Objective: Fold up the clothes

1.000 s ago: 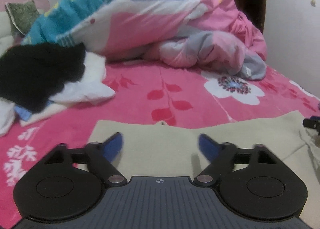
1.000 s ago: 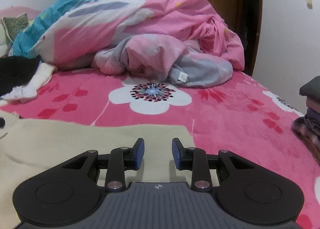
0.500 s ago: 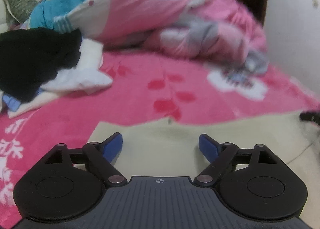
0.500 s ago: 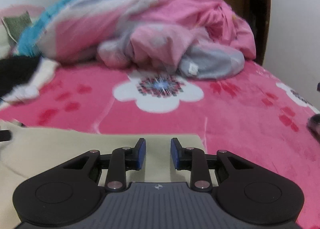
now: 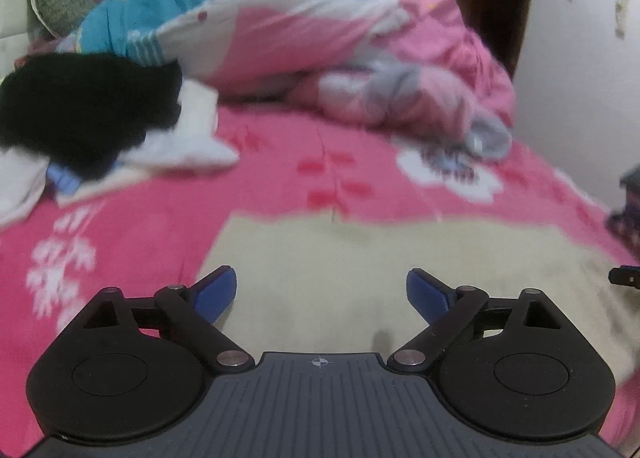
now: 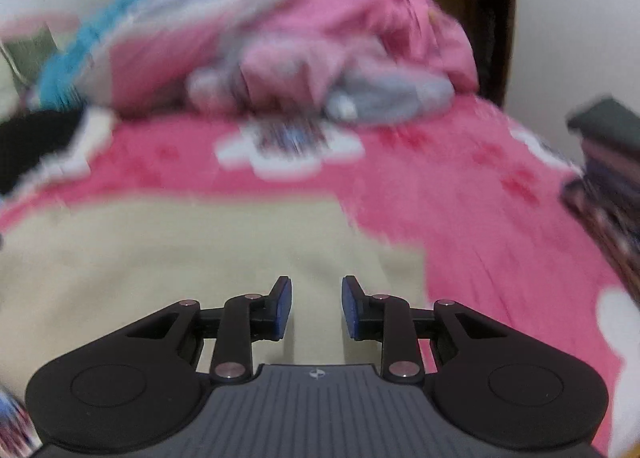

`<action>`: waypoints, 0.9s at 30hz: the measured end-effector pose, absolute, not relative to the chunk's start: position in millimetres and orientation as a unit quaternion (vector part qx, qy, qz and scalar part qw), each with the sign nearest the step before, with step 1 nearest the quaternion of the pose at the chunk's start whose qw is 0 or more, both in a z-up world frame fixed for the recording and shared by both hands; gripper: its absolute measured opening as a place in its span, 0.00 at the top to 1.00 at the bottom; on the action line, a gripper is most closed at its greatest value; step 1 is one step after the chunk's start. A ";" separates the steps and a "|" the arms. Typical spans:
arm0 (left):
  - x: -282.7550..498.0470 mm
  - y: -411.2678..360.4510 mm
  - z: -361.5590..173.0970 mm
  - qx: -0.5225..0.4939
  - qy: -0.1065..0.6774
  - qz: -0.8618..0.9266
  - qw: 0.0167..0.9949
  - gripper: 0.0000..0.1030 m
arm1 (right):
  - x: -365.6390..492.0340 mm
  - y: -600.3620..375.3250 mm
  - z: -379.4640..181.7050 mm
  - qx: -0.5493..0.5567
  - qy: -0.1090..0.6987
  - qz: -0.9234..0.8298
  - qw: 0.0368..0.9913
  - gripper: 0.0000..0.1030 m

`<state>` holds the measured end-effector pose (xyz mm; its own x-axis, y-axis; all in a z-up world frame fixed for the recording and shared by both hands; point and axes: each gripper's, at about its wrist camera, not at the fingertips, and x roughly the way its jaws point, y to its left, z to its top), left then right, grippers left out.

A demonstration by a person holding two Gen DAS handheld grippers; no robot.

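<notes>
Garment: the beige garment (image 5: 400, 270) lies spread flat on the pink floral bedspread (image 5: 160, 225), near the front edge of the bed, so that its edges are reachable for a fold.
Left gripper: the left gripper (image 5: 321, 294) hangs over the garment's left part, its jaws opening wide; nothing sits between the blue pads (image 5: 214, 292), and no cloth is pinched.
Right gripper: the right gripper (image 6: 316, 306) sits over the garment's right part (image 6: 180, 258), jaws part-way apart, released; the beige cloth shows through the gap, and no fold of it is seen gripped.
Likely intent: both tools are spaced across the garment, probably to take two points for one fold.
Unfolded pile: black and white clothes (image 5: 92, 117) lie heaped at the left, well apart from the garment.
Folded stack: a stack of dark folded items (image 6: 608, 161) sits at the right edge, apparently finished work.
Bedding: a bunched duvet (image 5: 320, 41) fills the far side, leaving the near area as work surface.
</notes>
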<state>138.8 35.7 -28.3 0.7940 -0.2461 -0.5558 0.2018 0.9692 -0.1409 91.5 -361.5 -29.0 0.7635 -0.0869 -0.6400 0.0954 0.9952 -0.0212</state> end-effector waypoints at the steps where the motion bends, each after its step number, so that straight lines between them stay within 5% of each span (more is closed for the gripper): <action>1: 140.2 34.9 -39.3 -0.025 0.315 -0.102 0.943 0.09 | 92.8 -362.8 -43.0 -0.004 0.354 -0.056 0.933 0.72; 12: 87.1 43.6 -22.5 -0.012 0.288 -0.097 0.953 0.07 | 42.7 -330.4 1.6 -0.011 0.297 -0.007 0.955 0.71; 17: 81.3 53.5 -55.6 -0.034 0.323 -0.092 0.941 0.05 | 36.5 -332.5 -42.9 -0.013 0.340 -0.008 0.940 0.70; 27: 65.2 79.3 -43.3 -0.076 0.322 -0.073 0.941 0.05 | 13.1 -320.3 -14.7 -0.018 0.328 0.007 0.944 0.70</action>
<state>65.2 79.3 -43.3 0.7825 -0.1856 -0.5944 0.0878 0.9779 -0.1899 13.1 -320.3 -14.7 0.7841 0.0025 -0.6206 -0.0256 0.9993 -0.0284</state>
